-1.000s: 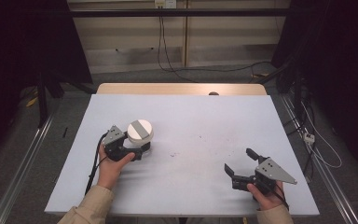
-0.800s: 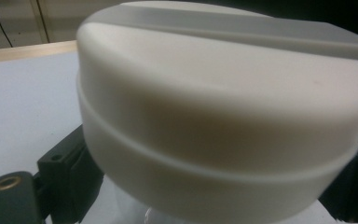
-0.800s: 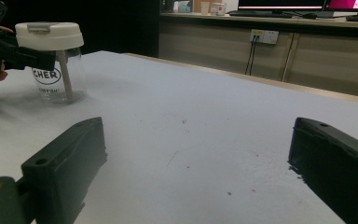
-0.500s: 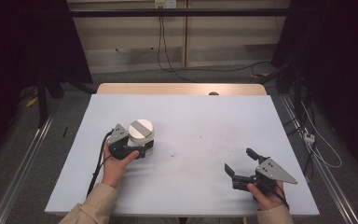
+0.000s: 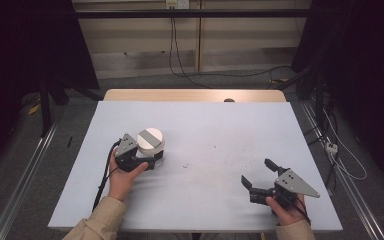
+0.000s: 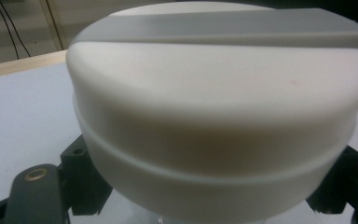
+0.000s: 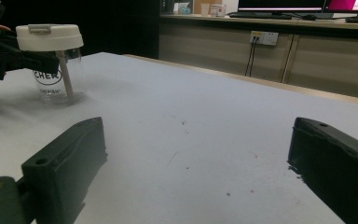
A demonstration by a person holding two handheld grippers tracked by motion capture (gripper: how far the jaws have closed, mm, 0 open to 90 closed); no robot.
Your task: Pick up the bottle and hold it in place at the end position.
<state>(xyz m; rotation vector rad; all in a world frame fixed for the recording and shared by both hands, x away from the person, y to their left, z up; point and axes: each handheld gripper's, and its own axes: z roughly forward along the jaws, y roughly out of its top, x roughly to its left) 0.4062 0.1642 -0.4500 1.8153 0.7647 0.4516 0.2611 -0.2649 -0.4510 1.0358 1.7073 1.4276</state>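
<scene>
A clear plastic cup with a white lid stands on the left part of the pale table. My left gripper reaches in from the left, its jaws shut on the cup just under the lid. Up close, the lid looms over both jaws of that gripper. At the near right my right gripper rests low over the table, open, with nothing between its jaws. Along its jaws I see the cup far off to the left, with the left gripper on it.
A wooden strip runs along the table's far edge. Cables and a power strip lie on the floor behind and to the right. Metal rails flank both sides of the table. Small dark marks dot the middle.
The left hand shifted slightly at the cup; the cup and the right gripper stay where they were.
</scene>
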